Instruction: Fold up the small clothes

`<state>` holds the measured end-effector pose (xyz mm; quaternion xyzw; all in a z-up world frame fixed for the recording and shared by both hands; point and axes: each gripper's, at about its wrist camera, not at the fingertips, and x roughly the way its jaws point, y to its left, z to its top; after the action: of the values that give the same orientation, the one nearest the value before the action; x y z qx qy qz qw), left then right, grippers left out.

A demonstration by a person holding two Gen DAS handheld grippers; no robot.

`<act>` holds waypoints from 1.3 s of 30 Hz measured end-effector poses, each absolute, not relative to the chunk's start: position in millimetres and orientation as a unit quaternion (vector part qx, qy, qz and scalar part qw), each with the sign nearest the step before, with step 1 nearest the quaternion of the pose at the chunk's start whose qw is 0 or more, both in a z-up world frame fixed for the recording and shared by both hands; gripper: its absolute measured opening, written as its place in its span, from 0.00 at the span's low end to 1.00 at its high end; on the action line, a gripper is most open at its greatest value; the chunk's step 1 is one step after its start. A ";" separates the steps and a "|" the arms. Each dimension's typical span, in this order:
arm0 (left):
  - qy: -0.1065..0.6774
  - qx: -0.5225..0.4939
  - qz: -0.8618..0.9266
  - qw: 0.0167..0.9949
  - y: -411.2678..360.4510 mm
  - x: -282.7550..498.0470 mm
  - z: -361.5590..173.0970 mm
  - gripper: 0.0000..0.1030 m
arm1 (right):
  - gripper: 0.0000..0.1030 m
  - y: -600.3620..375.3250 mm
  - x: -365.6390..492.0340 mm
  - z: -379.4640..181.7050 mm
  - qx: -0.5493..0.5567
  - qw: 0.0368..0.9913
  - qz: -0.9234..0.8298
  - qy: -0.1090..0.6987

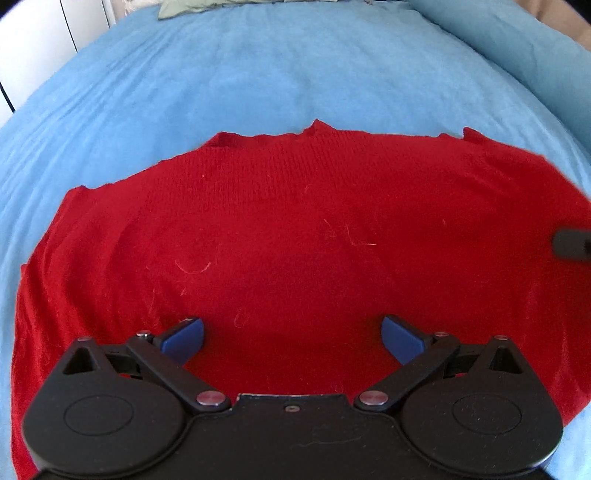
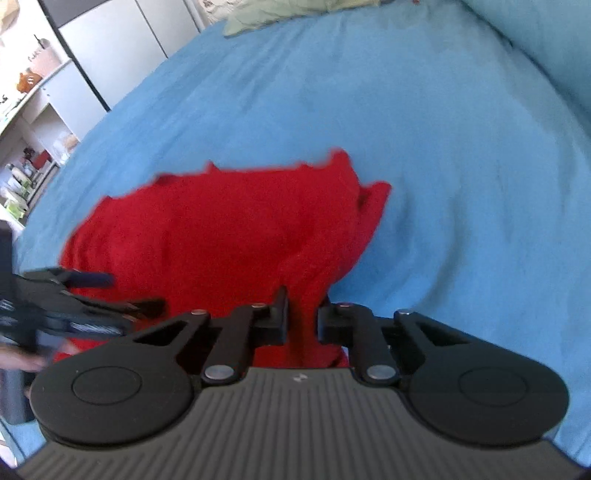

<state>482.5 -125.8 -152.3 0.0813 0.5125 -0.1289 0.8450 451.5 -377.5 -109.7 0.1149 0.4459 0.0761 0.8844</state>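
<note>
A red knit garment (image 1: 280, 229) lies spread on the blue bedcover (image 1: 258, 74). My left gripper (image 1: 292, 338) hovers over its near part, jaws wide open and empty, blue pads (image 1: 184, 338) apart. In the right wrist view the same garment (image 2: 207, 229) is lifted at its near right side. My right gripper (image 2: 303, 325) is shut on a bunched fold of the red cloth, which rises between the jaws. The left gripper (image 2: 92, 291) shows blurred at the left of that view, over the garment's left part. The right gripper's tip (image 1: 572, 245) shows at the right edge of the left wrist view.
A pale green cloth (image 2: 288, 13) lies at the bed's far edge; it also shows in the left wrist view (image 1: 184, 7). A blue pillow (image 2: 546, 40) lies at the far right. White cabinets and shelves (image 2: 44, 110) stand left of the bed.
</note>
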 end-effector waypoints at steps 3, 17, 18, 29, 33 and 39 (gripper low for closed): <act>0.510 0.075 -0.121 0.848 -103.6 482.6 -137.0 1.00 | 0.27 -342.7 460.9 -69.4 0.113 0.890 0.101 0.429; 0.519 0.028 -0.064 0.852 103.7 449.0 -125.4 1.00 | 0.26 -45.5 521.6 -112.3 0.009 0.845 0.240 0.477; 0.521 0.028 -0.062 0.851 109.3 446.3 -129.1 1.00 | 0.26 -37.9 520.0 -121.9 0.001 0.845 0.238 0.479; 0.513 0.017 -0.078 0.854 126.2 430.5 -110.0 1.00 | 0.94 -78.3 456.6 -54.6 -0.039 0.898 0.221 0.379; 0.518 0.012 -0.081 0.852 120.2 434.1 -106.0 1.00 | 0.95 -113.5 440.1 -71.2 -0.010 0.883 0.195 0.427; 0.523 -0.002 -0.043 0.851 120.4 438.9 -113.4 1.00 | 0.94 -117.8 444.8 -124.5 0.025 0.880 0.209 0.426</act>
<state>438.9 120.4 -113.4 -0.0023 0.5226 -0.0426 0.8515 444.8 -117.8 -124.5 0.0255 0.4263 0.2087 0.8798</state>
